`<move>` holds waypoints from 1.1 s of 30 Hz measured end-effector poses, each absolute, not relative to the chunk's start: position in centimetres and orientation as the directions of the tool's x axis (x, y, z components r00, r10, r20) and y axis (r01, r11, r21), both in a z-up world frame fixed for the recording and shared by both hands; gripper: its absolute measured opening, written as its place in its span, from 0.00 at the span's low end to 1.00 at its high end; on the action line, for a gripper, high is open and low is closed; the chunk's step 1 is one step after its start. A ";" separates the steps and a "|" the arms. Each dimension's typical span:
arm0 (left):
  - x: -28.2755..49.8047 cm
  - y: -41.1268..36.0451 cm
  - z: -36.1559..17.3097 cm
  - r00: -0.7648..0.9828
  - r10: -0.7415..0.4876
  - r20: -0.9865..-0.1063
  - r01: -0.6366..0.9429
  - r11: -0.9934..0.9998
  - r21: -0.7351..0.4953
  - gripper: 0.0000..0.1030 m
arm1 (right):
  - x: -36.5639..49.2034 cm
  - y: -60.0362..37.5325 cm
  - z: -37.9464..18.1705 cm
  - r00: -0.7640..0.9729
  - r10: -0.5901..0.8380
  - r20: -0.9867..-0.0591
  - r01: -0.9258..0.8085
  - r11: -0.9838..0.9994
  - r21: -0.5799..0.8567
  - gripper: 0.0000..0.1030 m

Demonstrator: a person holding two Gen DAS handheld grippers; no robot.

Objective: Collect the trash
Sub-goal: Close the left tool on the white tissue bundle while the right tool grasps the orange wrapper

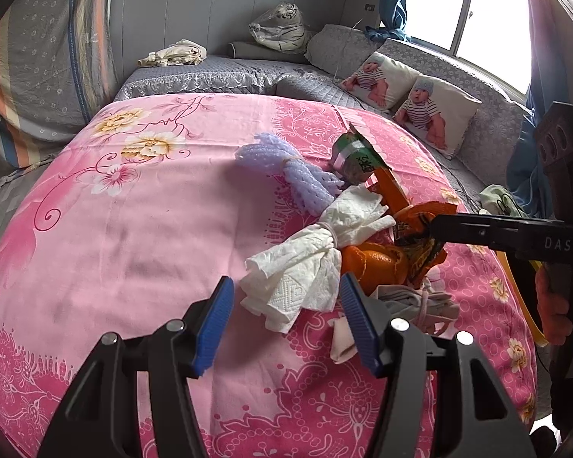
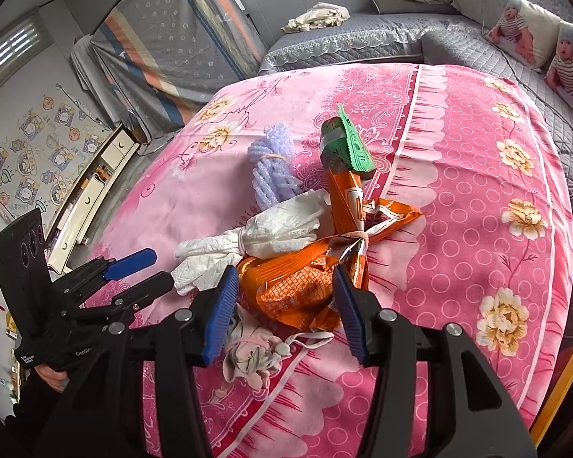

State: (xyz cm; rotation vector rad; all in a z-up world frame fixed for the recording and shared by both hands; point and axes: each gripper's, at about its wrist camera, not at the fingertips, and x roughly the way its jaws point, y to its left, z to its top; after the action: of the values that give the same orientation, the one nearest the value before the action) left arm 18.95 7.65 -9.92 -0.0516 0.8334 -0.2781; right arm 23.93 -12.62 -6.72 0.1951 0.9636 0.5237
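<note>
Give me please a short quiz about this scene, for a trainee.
1. True or false: the purple foam net lies on the pink sheet.
2. Which thing lies closest in front of the left hand-held gripper? A. white tissue B. foam net C. green carton
3. How many cushions with a baby picture lie on the sofa?

Key: 1 true; 2 A; 3 two.

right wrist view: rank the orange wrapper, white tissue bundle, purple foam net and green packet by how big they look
1. orange wrapper, though it lies nearest the camera
2. white tissue bundle
3. purple foam net and green packet: these look alike, so no ranking
</note>
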 end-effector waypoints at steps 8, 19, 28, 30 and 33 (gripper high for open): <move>20.0 7.2 -10.9 0.620 -0.265 -0.738 0.232 0.961 -0.150 0.53 | 25.2 -12.4 -7.9 0.434 0.509 -0.743 -0.320 0.858 0.402 0.47; 21.6 5.7 -12.1 0.594 -0.264 -0.760 0.241 0.960 -0.145 0.53 | 26.2 -12.4 -9.3 0.421 0.506 -0.753 -0.311 0.860 0.404 0.45; 22.2 5.7 -13.0 0.579 -0.235 -0.781 0.210 0.968 -0.136 0.38 | 26.3 -12.8 -9.5 0.428 0.507 -0.748 -0.318 0.859 0.400 0.39; 22.4 6.0 -13.1 0.575 -0.233 -0.784 0.200 0.970 -0.142 0.36 | 26.2 -12.8 -9.5 0.433 0.504 -0.748 -0.318 0.861 0.396 0.37; 22.5 6.2 -13.2 0.571 -0.224 -0.790 0.187 0.972 -0.140 0.30 | 26.1 -12.8 -9.4 0.438 0.498 -0.749 -0.322 0.864 0.386 0.33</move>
State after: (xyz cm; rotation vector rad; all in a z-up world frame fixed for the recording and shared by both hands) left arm 22.55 6.15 -13.25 -0.0428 0.9323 -0.2408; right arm 26.14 -12.82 -9.43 0.1973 0.9949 0.5132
